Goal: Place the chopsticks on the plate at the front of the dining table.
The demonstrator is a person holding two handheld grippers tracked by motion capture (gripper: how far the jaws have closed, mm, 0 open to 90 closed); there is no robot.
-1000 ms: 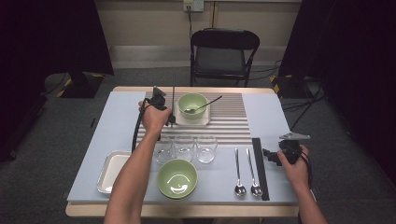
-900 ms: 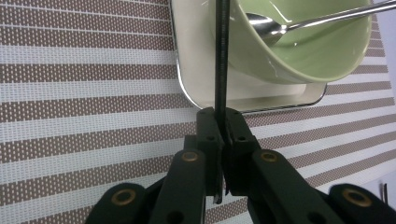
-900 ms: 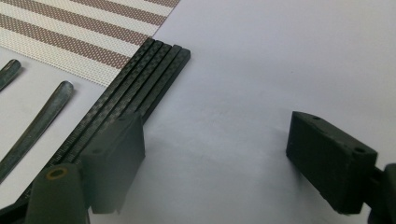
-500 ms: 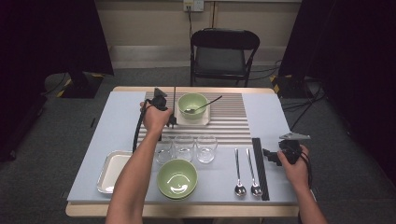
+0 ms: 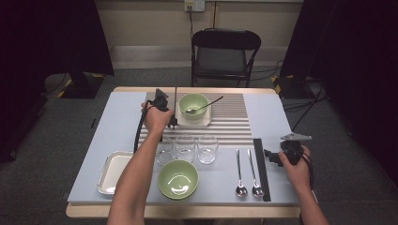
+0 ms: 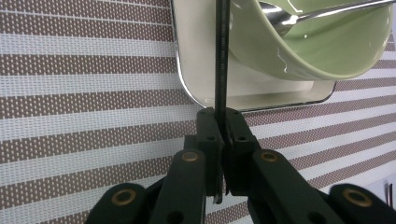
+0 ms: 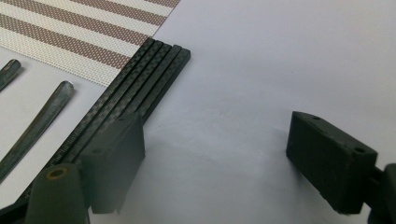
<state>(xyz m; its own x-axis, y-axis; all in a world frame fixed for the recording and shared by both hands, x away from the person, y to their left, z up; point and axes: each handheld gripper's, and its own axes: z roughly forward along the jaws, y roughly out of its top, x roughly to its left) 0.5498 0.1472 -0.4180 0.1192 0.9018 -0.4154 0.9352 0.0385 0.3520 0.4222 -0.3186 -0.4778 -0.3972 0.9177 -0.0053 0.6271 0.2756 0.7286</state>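
Note:
My left gripper (image 5: 172,122) (image 6: 223,135) is shut on a thin black chopstick (image 5: 175,99) (image 6: 222,56), held about upright at the left edge of a white square plate (image 5: 207,121) (image 6: 201,56). On that plate sits a green bowl (image 5: 193,104) (image 6: 322,51) with a metal spoon (image 5: 208,104) (image 6: 322,11) in it. My right gripper (image 5: 270,156) (image 7: 217,140) is open just above the table at the right. Its left jaw hangs over a bundle of black chopsticks (image 5: 261,168) (image 7: 135,88).
A striped placemat (image 5: 234,122) lies under the plate. Three glasses (image 5: 185,147) stand in a row mid-table, with a second green bowl (image 5: 178,179) in front of them. A white tray (image 5: 112,171) lies front left, two spoons (image 5: 246,173) beside the chopsticks, a folding chair (image 5: 225,51) beyond.
The left hand and its chopstick have barely shifted beside the bowl. The right gripper has stayed where it was.

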